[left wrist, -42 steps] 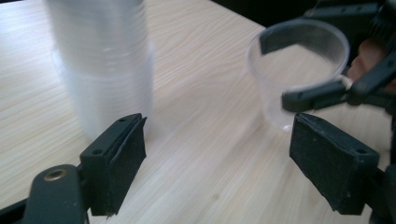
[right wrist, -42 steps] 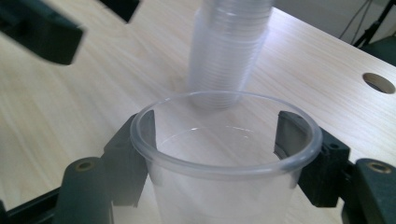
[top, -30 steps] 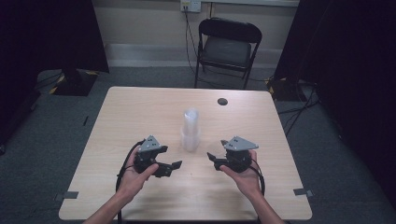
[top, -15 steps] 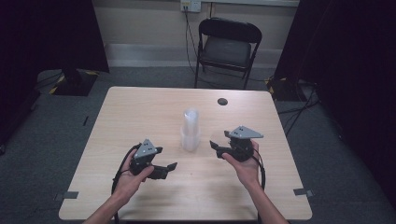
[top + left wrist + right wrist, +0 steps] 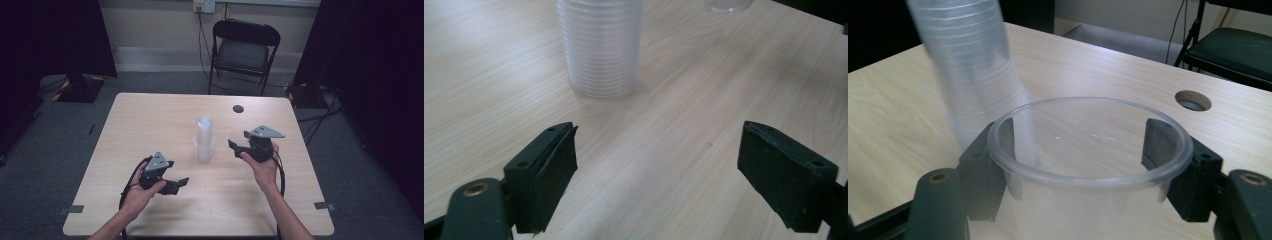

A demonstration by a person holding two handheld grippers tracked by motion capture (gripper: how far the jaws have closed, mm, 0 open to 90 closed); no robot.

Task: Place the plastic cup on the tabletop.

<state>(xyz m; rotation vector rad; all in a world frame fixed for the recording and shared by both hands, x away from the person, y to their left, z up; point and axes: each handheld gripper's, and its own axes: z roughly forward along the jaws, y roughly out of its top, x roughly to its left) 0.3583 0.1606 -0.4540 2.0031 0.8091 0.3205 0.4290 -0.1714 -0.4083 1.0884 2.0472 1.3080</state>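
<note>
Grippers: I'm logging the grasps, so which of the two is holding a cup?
The right gripper: its jaws clamp a single clear cup. The left gripper is open, short of the cup stack.

A stack of cups [image 5: 204, 140] stands upright near the middle of the surface [image 5: 150, 125]. The left hand-held gripper [image 5: 176, 185] sits toward the near edge, to the left of the stack and in front of it, well apart from it, its jaws spread with nothing between them. The right hand-held gripper [image 5: 234, 145] is just to the right of the stack, with a single cup [image 5: 1088, 165] between its jaws. A round hole [image 5: 238, 108] lies in the surface behind that gripper, near the far edge. A chair [image 5: 242, 50] stands on the floor beyond the far edge.
</note>
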